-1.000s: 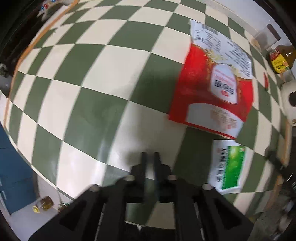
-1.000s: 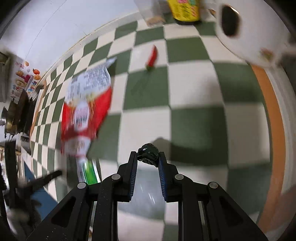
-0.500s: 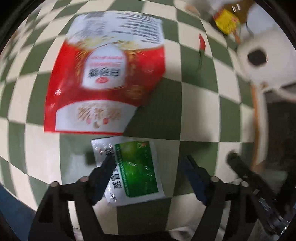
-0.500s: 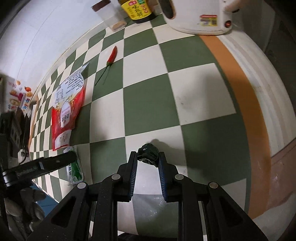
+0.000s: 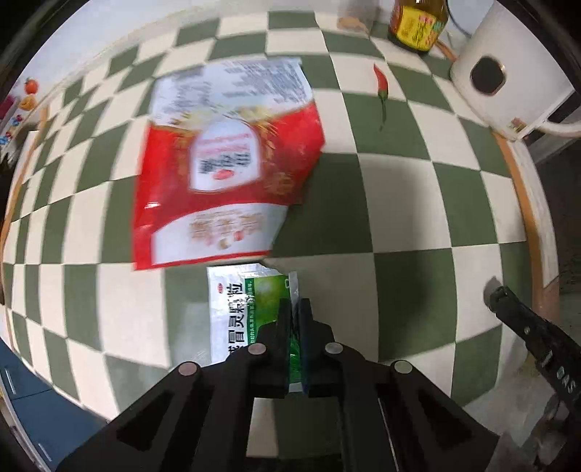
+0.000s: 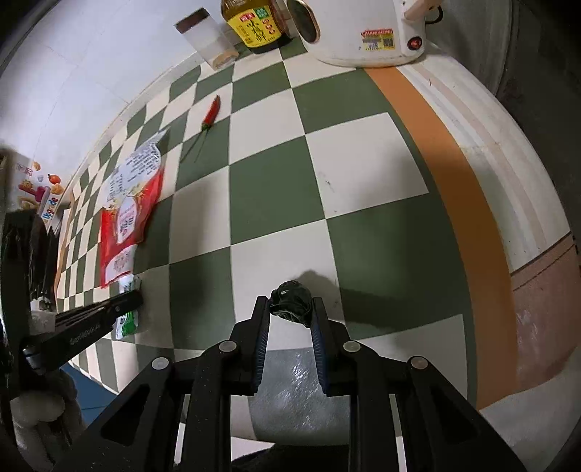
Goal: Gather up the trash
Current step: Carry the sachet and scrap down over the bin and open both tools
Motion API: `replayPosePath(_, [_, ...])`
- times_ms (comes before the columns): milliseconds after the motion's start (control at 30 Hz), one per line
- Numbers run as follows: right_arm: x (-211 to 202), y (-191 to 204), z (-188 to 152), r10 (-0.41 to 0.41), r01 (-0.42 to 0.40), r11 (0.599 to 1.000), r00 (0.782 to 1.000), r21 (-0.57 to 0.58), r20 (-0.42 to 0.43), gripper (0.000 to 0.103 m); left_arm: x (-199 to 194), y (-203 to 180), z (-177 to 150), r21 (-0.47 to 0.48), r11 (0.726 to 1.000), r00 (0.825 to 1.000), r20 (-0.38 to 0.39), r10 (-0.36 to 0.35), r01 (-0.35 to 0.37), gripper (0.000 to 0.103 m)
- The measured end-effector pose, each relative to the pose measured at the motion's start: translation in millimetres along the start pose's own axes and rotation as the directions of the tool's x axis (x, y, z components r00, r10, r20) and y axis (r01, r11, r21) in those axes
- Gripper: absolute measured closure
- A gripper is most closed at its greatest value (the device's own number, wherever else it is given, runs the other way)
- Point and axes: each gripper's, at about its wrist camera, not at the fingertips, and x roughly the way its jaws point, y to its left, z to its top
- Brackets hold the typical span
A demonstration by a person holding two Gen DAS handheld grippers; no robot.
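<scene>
My left gripper (image 5: 295,308) is shut on the right edge of a small green and white sachet (image 5: 239,308) that lies on the green-and-cream checked tablecloth (image 5: 399,203). A large red and white food bag (image 5: 225,167) lies flat just beyond the sachet. A red chili (image 5: 381,85) lies farther back on the right. My right gripper (image 6: 292,308) is shut on the dark knotted top of a clear plastic bag (image 6: 290,385) that hangs below it. The red bag (image 6: 127,214) and the sachet (image 6: 127,319) show at the left of the right wrist view.
A white rice cooker (image 5: 508,69), a yellow-labelled oil bottle (image 5: 417,25) and a clear container (image 6: 208,40) stand along the back wall. The table's orange-trimmed right edge (image 6: 464,203) is near my right gripper. The left gripper's body (image 6: 80,330) reaches in beside the sachet.
My left gripper swung right from bare cloth to the sachet, opened over it, then closed on its right edge. The right gripper kept hold of the bag and shifted its view slightly.
</scene>
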Motion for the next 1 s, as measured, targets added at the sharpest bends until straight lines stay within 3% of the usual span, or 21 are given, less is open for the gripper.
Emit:
replayPosePath(133, [-16,12,-9,0.027,-0.027,0.999,0.999,-0.022,0.029,0.08,-41,29,-19,-0.011,0.999,0.997,0.072,-0.033,0.034,0.102])
replayPosePath(233, [-27,27,-21,0.05,-0.048,0.998,0.998,-0.048,0.046,0.08,-53,-3,-18,-0.023,0.998,0.992,0.119,-0.053,0.056,0.102])
replayPosePath(333, [-39,45,-39,0.075,-0.071,0.995,0.996,-0.072,0.056,0.08,-70,-3,-36,-0.033,0.996,0.985,0.155,-0.08,0.086,0.102])
replayPosePath(500, [-58,82,-97,0.111,-0.103,0.988,0.992,-0.113,0.062,0.08,-90,15,-83,-0.035,0.989,0.976,0.174,-0.135,0.143,0.102])
replayPosePath(633, [-54,102,-155,0.104,-0.1,0.989,0.994,-0.107,0.03,0.08,-73,37,-125,-0.061,0.98,0.973,0.142,-0.181,0.191,0.102])
replayPosePath(767, [-23,110,-224,0.066,-0.07,0.993,0.997,-0.095,-0.037,0.08,-23,69,-180,-0.118,0.961,0.968,0.049,-0.245,0.249,0.101])
replayPosePath(867, [36,104,-273,0.044,-0.054,0.996,0.989,-0.067,-0.139,0.08,49,93,-216,-0.2,0.941,0.957,-0.047,-0.288,0.273,0.101])
replayPosePath(1000, [134,85,-322,0.059,-0.066,0.998,0.963,-0.018,-0.263,0.08,158,119,-253,-0.309,0.911,0.933,-0.146,-0.328,0.272,0.101])
